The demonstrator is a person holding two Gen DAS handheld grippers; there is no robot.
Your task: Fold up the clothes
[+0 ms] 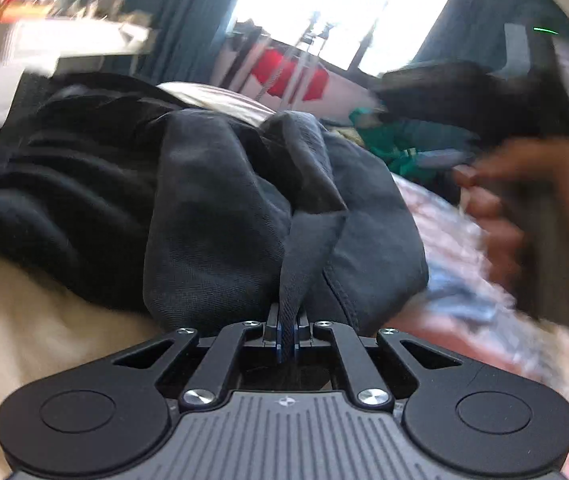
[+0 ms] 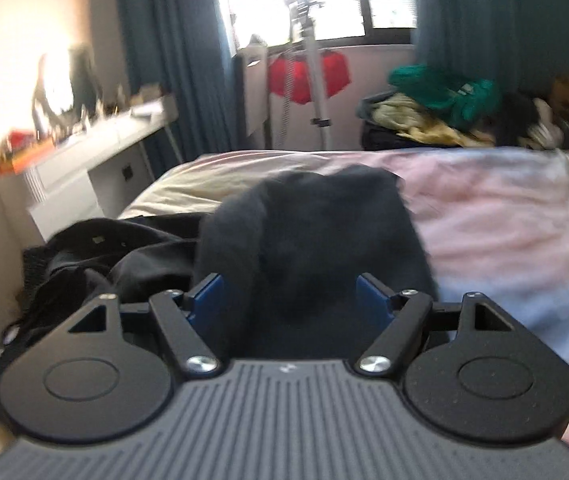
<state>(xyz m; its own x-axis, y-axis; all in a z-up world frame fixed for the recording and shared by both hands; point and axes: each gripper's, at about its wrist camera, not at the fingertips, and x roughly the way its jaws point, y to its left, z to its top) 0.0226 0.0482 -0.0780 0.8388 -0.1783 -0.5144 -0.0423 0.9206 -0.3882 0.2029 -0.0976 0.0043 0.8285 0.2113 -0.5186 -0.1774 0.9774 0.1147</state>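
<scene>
A dark grey garment (image 1: pixel 224 208) lies bunched on the bed. My left gripper (image 1: pixel 287 320) is shut on a fold of its edge, which rises from between the fingers. In the right wrist view the same grey garment (image 2: pixel 316 232) sits just ahead of my right gripper (image 2: pixel 290 292), which is open with its blue pads (image 2: pixel 208 292) wide apart; the cloth lies between and beyond them. A black garment (image 1: pixel 56 184) lies to the left of the grey one, also in the right wrist view (image 2: pixel 124 252). The person's right hand (image 1: pixel 524 216) shows blurred at the right.
The bed has a cream sheet (image 1: pixel 24 320) and a pink and blue cover (image 2: pixel 504 216). A white desk (image 2: pixel 96 152) stands left. A pile of green and yellow clothes (image 2: pixel 440 104) lies beyond the bed, and a tripod (image 2: pixel 316 80) stands by the window.
</scene>
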